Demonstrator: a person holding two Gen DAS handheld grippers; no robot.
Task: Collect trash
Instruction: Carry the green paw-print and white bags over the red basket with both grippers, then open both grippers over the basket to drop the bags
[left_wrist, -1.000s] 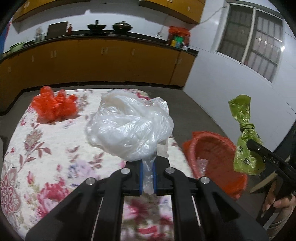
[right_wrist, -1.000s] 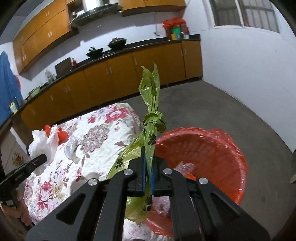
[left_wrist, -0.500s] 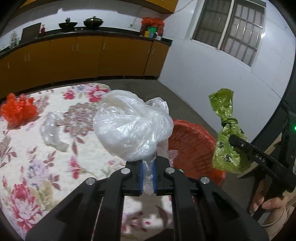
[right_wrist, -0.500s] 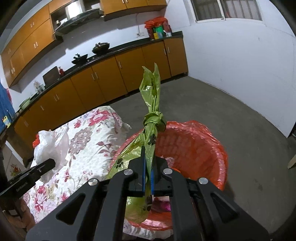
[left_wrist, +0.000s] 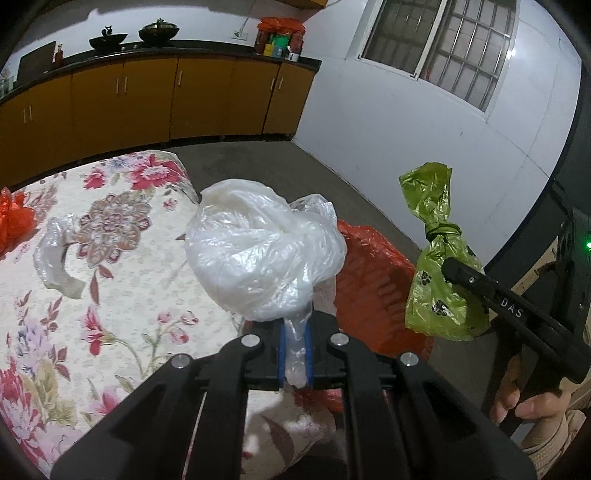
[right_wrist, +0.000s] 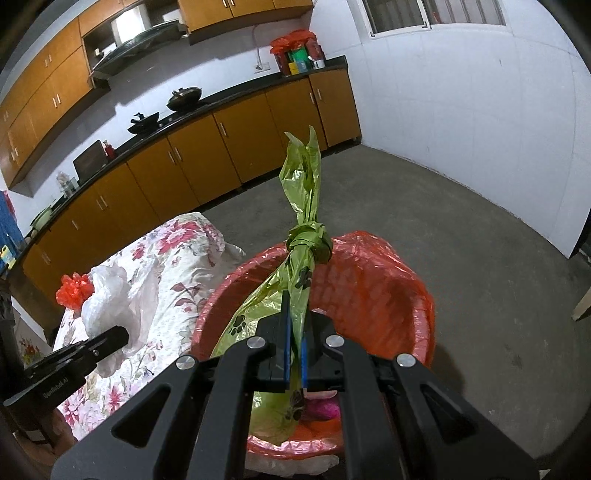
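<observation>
L claw (left_wrist: 295, 354) clenched on neck of crumpled white plastic bag (left_wrist: 266, 254), held over floral table (left_wrist: 110, 314) edge. R claw (right_wrist: 294, 354) clenched on knotted green paw-print bag (right_wrist: 299, 266), above red-lined bin (right_wrist: 406, 291). Red bag (left_wrist: 14, 218) at 9 o'clock & clear wrapper (left_wrist: 55, 258) lie on table.

Left tongs (left_wrist: 295, 354) pinching white bag (left_wrist: 264, 251), red bin (left_wrist: 373, 277)
</observation>
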